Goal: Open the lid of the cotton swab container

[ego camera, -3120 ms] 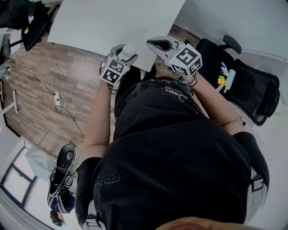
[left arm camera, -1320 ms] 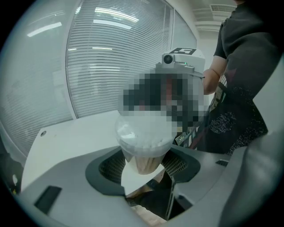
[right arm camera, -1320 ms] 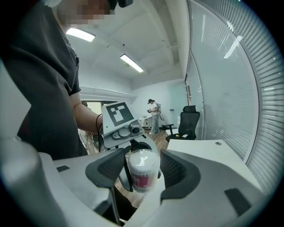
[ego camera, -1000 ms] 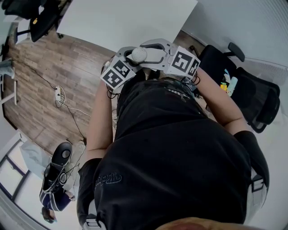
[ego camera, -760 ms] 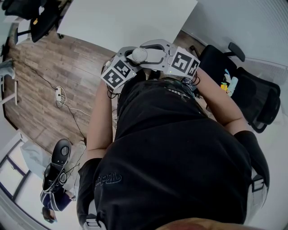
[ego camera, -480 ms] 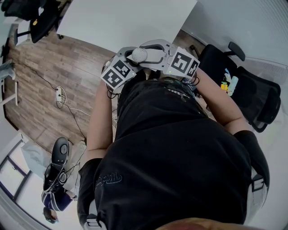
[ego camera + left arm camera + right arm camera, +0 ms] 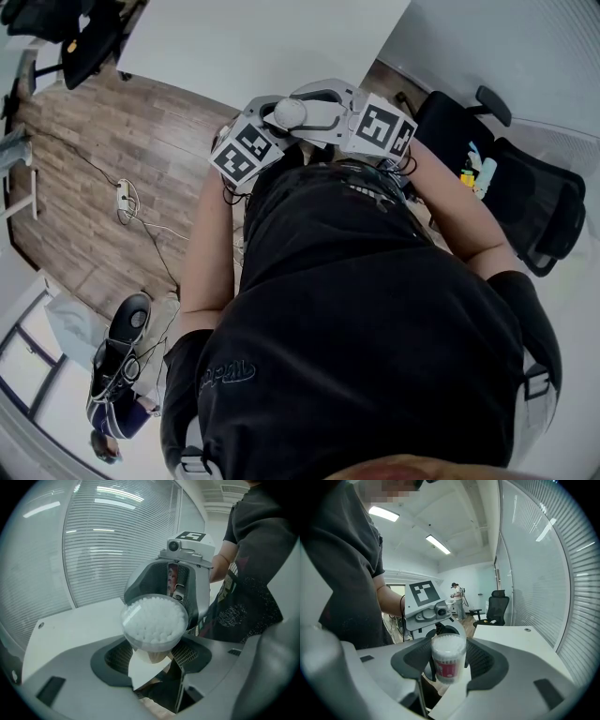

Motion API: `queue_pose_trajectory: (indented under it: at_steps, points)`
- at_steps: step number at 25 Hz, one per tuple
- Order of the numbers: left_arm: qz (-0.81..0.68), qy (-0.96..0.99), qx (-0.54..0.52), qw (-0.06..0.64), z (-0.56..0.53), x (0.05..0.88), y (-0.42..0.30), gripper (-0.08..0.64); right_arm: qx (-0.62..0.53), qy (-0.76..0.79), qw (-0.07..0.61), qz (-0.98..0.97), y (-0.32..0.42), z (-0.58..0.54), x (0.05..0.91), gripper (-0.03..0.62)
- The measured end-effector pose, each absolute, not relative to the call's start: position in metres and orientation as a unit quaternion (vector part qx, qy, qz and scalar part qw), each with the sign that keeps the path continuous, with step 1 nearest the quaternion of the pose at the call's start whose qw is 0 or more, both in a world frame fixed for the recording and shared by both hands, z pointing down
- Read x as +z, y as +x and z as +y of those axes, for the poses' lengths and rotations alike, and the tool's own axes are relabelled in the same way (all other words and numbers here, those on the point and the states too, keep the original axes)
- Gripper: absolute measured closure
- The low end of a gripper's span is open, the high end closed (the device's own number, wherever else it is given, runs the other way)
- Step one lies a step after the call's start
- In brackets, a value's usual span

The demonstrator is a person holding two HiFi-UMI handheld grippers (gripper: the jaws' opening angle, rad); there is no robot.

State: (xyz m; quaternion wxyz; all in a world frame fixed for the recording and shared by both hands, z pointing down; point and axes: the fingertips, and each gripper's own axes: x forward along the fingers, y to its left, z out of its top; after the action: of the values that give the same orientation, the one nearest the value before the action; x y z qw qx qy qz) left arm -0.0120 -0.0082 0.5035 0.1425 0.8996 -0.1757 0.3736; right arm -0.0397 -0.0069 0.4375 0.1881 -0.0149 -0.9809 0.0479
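Observation:
The cotton swab container [image 7: 288,112] is a clear round tub packed with white swab tips [image 7: 153,619], with a red label [image 7: 448,670] low on its side. My left gripper [image 7: 275,120] is shut on its body and holds it upright in front of the person's chest. In the left gripper view the tub sits between the dark pads [image 7: 117,657]. My right gripper [image 7: 300,105] reaches in from the opposite side. Its pads [image 7: 480,660] lie against the tub's upper part and clear lid [image 7: 449,646]. The lid is on.
A white table [image 7: 262,37] lies just beyond the grippers, over a wood floor with a power strip [image 7: 122,202]. A black office chair [image 7: 525,206] holding small items stands at the right. A glass wall with blinds [image 7: 108,541] is behind, and a distant person [image 7: 457,597] stands far back.
About three seconds ago the grippers were apart; the right one came over to the tub. Over the last second nothing has visibly moved.

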Motion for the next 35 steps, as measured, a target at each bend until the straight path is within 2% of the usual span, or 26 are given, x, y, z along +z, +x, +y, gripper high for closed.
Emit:
queue_pose_trajectory:
  at_steps: [18, 23, 35]
  points:
    - [-0.178, 0.897, 0.375, 0.154, -0.009, 0.514, -0.003, 0.295, 0.076, -0.035, 0.200, -0.976, -0.031, -0.009, 0.447, 0.348]
    - [-0.171, 0.895, 0.388, 0.135, -0.009, 0.514, 0.002, 0.299, 0.106, -0.031, 0.177, -0.978, -0.029, -0.009, 0.444, 0.351]
    - [-0.162, 0.895, 0.392, 0.142, -0.004, 0.517, 0.003, 0.299, 0.098, -0.033, 0.192, -0.976, -0.029, -0.003, 0.449, 0.351]
